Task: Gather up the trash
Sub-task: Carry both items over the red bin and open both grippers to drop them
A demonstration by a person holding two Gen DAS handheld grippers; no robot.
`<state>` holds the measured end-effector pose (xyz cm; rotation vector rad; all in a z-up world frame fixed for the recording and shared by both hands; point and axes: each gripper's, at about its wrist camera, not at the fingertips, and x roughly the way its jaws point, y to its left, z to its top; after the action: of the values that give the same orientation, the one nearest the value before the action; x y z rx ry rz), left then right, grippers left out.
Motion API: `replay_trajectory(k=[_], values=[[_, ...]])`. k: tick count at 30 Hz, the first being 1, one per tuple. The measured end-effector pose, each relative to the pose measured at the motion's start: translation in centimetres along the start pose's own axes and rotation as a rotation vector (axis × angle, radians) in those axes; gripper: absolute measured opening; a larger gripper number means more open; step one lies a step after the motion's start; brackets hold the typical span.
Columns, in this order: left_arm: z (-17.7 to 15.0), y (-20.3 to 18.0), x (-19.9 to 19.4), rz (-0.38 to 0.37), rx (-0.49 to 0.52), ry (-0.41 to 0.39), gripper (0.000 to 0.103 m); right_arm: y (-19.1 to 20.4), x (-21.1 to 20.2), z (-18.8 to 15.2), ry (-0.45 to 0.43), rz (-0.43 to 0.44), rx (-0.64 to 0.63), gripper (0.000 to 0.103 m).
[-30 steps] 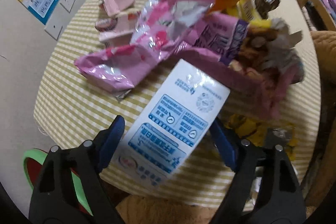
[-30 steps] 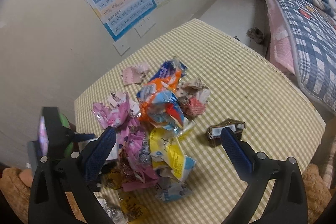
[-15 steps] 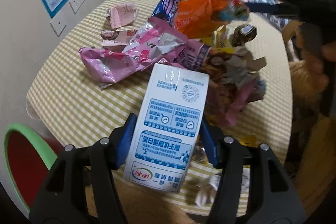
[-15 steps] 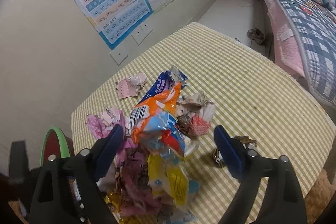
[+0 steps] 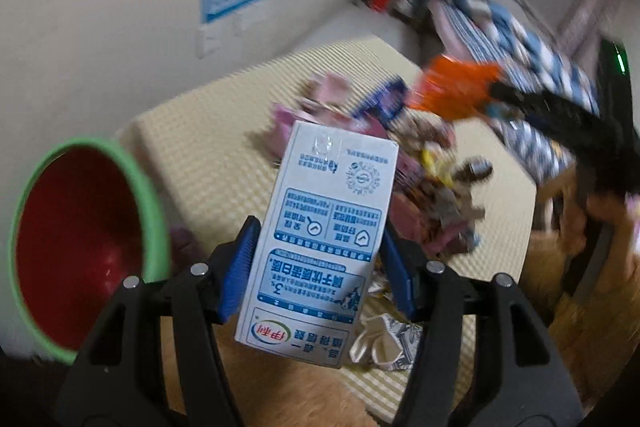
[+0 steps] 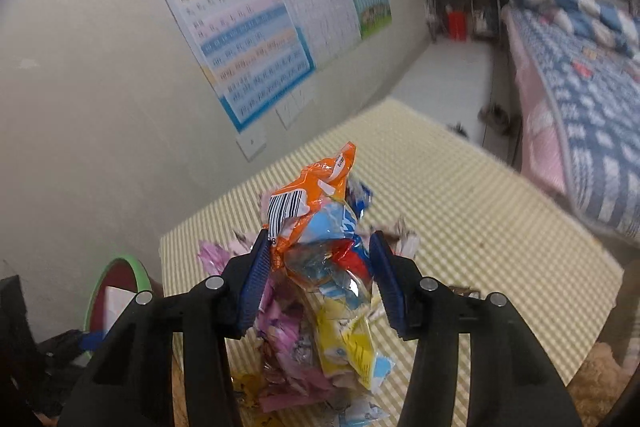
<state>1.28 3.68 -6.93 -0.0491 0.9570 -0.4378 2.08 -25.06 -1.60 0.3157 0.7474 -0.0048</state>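
Checked yellow cloth covers my table (image 6: pixel 472 227), which stands against a pale wall with posters (image 6: pixel 256 27), a quilted bed (image 6: pixel 580 99) beyond. My left gripper (image 5: pixel 316 263) clamps a milk carton (image 5: pixel 320 239) near the bin (image 5: pixel 80 247). My right gripper (image 6: pixel 318 279), jaws just narrowing, pinches an orange wrapper (image 6: pixel 316 227) above the trash pile (image 6: pixel 320 355).

A glossy printed-card milk carton (image 5: pixel 320 247) is sitting between ribbed blue pads (image 5: pixel 240 267), and crinkled shiny foil wrappers (image 6: pixel 320 227) are gleaming between the other pair.
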Motion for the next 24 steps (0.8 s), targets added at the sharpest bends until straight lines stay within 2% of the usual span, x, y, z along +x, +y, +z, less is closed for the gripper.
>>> replay_trajectory(k=[5,10,13,16,24], values=[[-0.4,5.5,-4.3,0.078,-0.139,-0.093,0.057,3.1,-1.6,-0.1,-0.076,0.016,-0.06,0.049],[-2.1,10.1,-6.9,0.184,-0.245,-0.132,0.057,7.6,-2.3,-0.2,-0.105,0.077,-0.14,0.049],[-2.9,12.2,-7.6,0.255,-0.276,-0.143,0.057,10.7,-2.1,-1.0,-0.082,0.12,-0.181,0.049],[-3.6,13.9,-7.5,0.289,-0.3,-0.134,0.057,14.0,-1.9,-1.9,-0.06,0.161,-0.226,0.049],[-5.1,17.2,-5.8,0.291,-0.372,-0.093,0.057,21.2,0.4,-4.8,0.045,0.228,-0.355,0.049]])
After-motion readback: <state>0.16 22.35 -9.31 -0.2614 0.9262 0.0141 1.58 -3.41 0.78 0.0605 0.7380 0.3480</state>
